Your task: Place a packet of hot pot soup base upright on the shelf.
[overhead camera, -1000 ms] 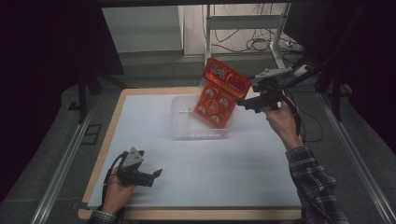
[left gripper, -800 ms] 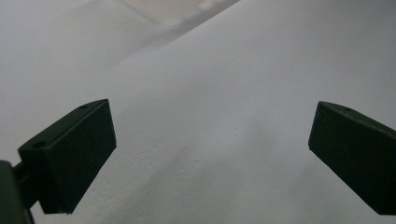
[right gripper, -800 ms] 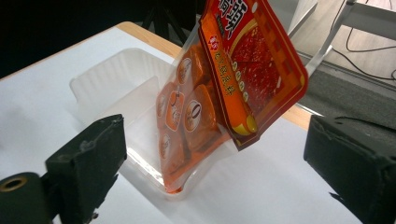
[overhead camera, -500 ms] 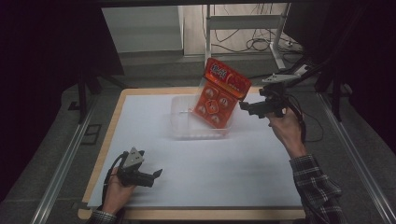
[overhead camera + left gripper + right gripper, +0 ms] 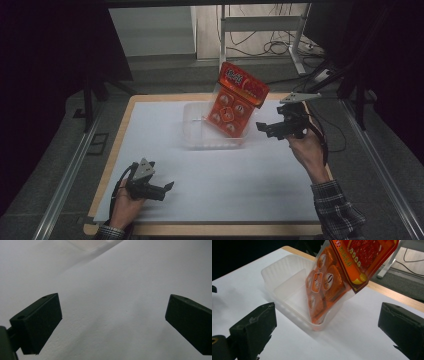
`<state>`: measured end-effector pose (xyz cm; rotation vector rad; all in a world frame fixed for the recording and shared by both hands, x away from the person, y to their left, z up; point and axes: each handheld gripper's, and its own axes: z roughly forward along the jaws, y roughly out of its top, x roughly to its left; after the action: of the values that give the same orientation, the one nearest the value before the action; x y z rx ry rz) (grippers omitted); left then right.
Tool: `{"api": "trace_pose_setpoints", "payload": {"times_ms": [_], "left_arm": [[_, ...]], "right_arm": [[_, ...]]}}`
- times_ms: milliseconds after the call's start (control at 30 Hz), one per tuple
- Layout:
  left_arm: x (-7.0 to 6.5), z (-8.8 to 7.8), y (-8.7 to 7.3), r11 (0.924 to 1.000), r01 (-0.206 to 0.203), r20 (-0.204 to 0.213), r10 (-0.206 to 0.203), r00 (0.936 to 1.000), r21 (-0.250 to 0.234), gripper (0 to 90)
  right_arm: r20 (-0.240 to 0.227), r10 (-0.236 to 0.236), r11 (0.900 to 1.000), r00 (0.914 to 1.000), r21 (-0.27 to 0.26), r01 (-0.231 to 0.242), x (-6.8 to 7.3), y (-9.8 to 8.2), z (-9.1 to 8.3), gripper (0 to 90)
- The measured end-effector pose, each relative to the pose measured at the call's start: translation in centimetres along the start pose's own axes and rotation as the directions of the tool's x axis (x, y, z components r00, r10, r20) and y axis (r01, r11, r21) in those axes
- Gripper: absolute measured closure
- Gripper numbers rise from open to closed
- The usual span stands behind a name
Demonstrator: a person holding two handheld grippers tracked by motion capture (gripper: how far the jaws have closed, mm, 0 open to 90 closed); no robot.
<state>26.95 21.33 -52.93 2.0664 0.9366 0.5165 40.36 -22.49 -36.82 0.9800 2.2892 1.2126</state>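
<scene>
Bench (image 5: 150, 125) with a white sheet over its top and a pale wooden edge showing around it. We count two tools, one tray and one packet.

We see the tray (image 5: 192, 131) near the far middle of the bench: clear thin plastic, rectangular, with ribbed walls and a rolled rim. One orange packet (image 5: 235, 102) stands in its right end, tilted, with its lower edge inside the tray and its top leaning out above the rim. Its plastic is glossy; the top band is red with printed writing, and the clear lower part shows several small orange wrapped pieces, too crowded for us to count surely.

We see the right tool (image 5: 267, 127) held in a hand (image 5: 305, 150) just right of the tray, apart from the packet. In the right gripper view its two black blocky jaws stand wide apart with nothing between them, the tray (image 5: 287, 290) and packet (image 5: 332, 282) beyond.

We see the left tool (image 5: 165, 187) low at the near left of the bench, well apart from the tray, held in the other hand (image 5: 125, 202). Its jaws also stand wide apart over bare white sheet.
</scene>
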Motion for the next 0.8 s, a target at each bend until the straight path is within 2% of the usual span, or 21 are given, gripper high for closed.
{"api": "trace_pose_setpoints", "payload": {"times_ms": [100, 267, 467, 800], "left_arm": [[0.0, 0.0, 0.0, 1.0, -0.001, -0.001, 0.001, 1.0, -0.001, 0.4], [0.0, 0.0, 0.0, 1.0, -0.006, -0.004, 0.006, 1.0, -0.001, 0.4], [0.0, 0.0, 0.0, 1.0, -0.007, -0.003, 0.007, 1.0, 0.0, 0.4], [0.0, 0.0, 0.0, 1.0, -0.003, -0.002, 0.003, 1.0, -0.002, 0.4]], "right_arm": [[-0.015, 0.002, 1.0, 0.9999, -0.018, -0.002, 0.2, -0.5, -0.3, 1.5], [0.002, -0.013, 0.999, 0.9999, -0.042, 0.013, 0.5, -1.3, -0.6, 1.5], [0.028, -0.028, 0.999, 0.9992, -0.016, 0.028, 0.8, -2.2, -0.5, 1.0], [0.03, -0.044, 0.999, 0.9986, 0.006, 0.044, 1.6, -3.5, -0.5, 0.0]]}}
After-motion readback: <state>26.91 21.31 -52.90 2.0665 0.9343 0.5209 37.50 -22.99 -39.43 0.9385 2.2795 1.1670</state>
